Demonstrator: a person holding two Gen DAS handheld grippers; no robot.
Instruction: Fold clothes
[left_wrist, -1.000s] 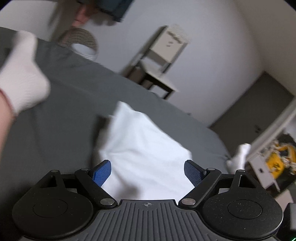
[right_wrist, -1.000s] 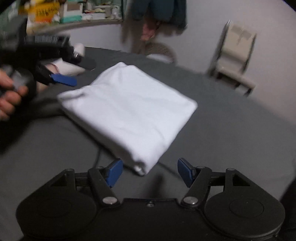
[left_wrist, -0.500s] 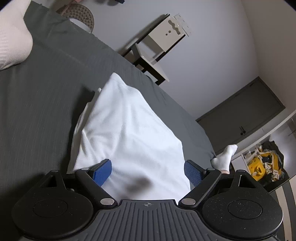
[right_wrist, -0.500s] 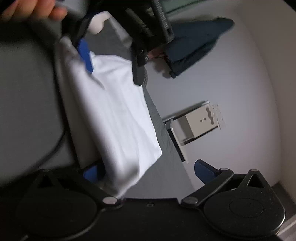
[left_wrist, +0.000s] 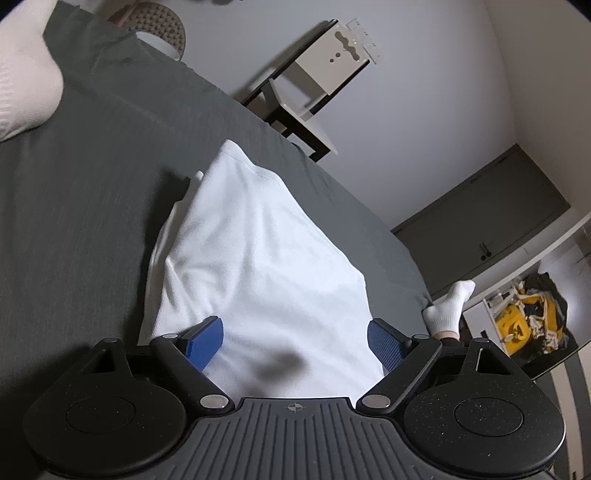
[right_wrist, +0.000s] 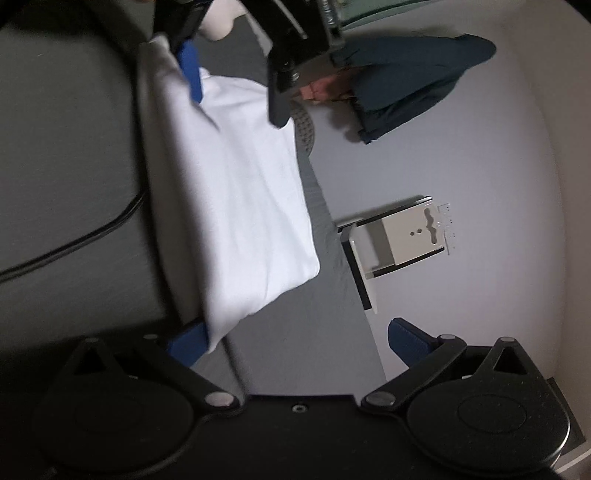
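A folded white garment (left_wrist: 258, 258) lies on the grey bed sheet (left_wrist: 92, 177). My left gripper (left_wrist: 295, 343) is open, and the garment's near end sits between its blue pads (left_wrist: 205, 341). In the right wrist view, which is rolled sideways, the same garment (right_wrist: 229, 192) runs from my right gripper (right_wrist: 295, 341) to the left gripper (right_wrist: 236, 96) at its far end. My right gripper is open. Its left pad (right_wrist: 186, 341) is tucked at the garment's near corner, partly hidden by the cloth, and its right pad is out in free air.
A foot in a white sock (left_wrist: 448, 306) rests at the bed's far edge, another (left_wrist: 22, 85) at upper left. A dark cable (right_wrist: 74, 243) crosses the sheet. A white chair (left_wrist: 325, 74) stands by the wall, where dark blue clothing (right_wrist: 406, 81) hangs.
My right gripper has rolled sideways and closed in on the garment's corner. My left gripper has come forward so the garment's end now lies between its pads. Both stay open.
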